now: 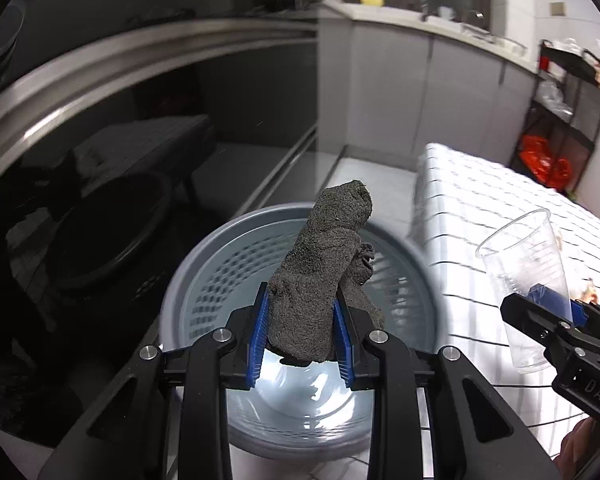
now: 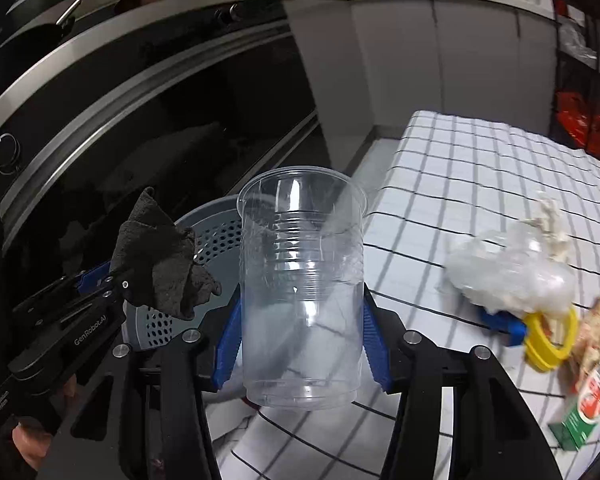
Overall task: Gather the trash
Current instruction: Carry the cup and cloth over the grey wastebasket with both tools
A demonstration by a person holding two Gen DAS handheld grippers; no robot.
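Observation:
My left gripper is shut on a crumpled dark grey cloth, which sticks up between its blue pads right above a grey perforated bin on the floor. In the right wrist view the same cloth hangs from the left gripper over the bin. My right gripper is shut on a clear plastic cup, held upright near the table's left edge. The left wrist view has that cup at the right, in the right gripper.
A table with a white checked cloth carries crumpled clear plastic, a yellow and blue object and a green and red carton. A dark oven front stands behind the bin. A black shelf with red bags is at the far right.

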